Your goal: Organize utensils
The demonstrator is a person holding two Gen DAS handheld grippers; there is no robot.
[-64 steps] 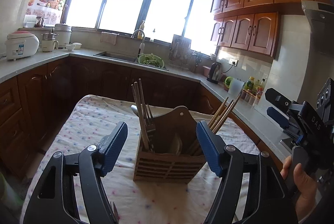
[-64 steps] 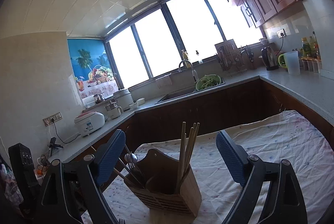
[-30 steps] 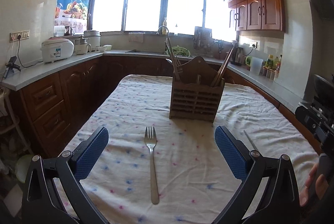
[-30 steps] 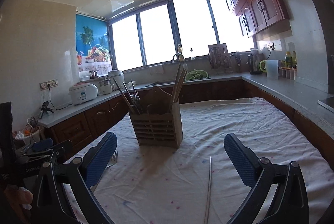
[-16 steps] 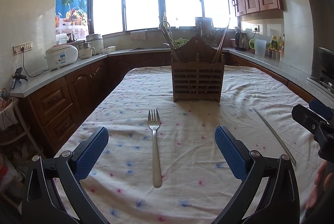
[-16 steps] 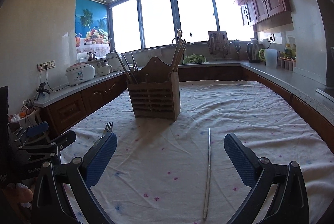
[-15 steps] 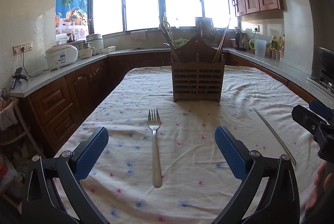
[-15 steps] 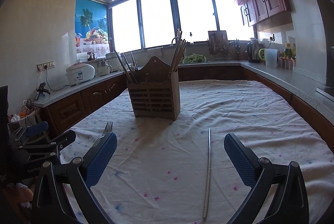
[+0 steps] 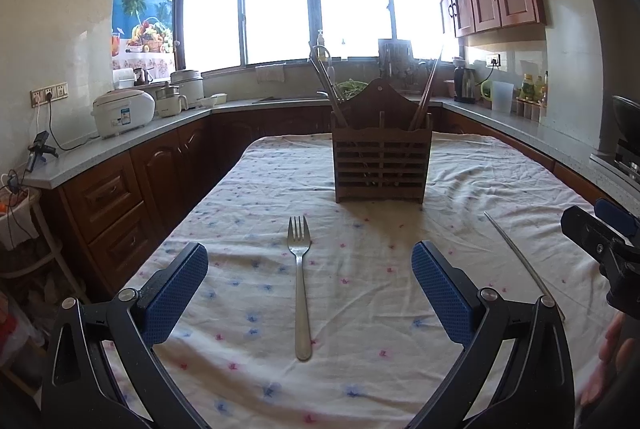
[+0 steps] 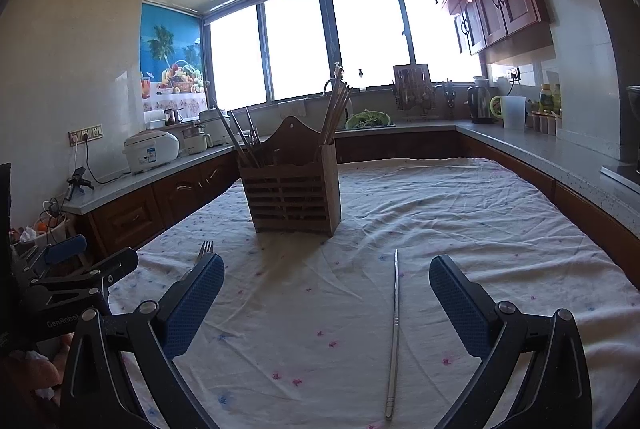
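A wooden slatted utensil caddy point(image 9: 382, 159) point(image 10: 292, 189) stands mid-table with chopsticks and cutlery sticking up from it. A metal fork point(image 9: 301, 277) lies flat on the tablecloth, tines toward the caddy, between the fingers of my open left gripper point(image 9: 310, 293). In the right wrist view only the fork tines point(image 10: 205, 249) show past my left finger pad. A single metal chopstick point(image 10: 395, 325) point(image 9: 520, 261) lies on the cloth just inside the right finger of my open right gripper point(image 10: 326, 307). Both grippers hover low near the table's front edge and hold nothing.
A white tablecloth point(image 9: 240, 213) with small coloured dots covers the table. Dark wood cabinets and grey counters wrap around the table, carrying a rice cooker point(image 9: 122, 111), a kettle point(image 10: 480, 99) and a jug point(image 10: 510, 111). The other gripper point(image 9: 604, 249) and a hand show at the right.
Both grippers have pulled back from above the caddy and dropped low over the near end of the table. The fork and the chopstick have come into view. Both stay open.
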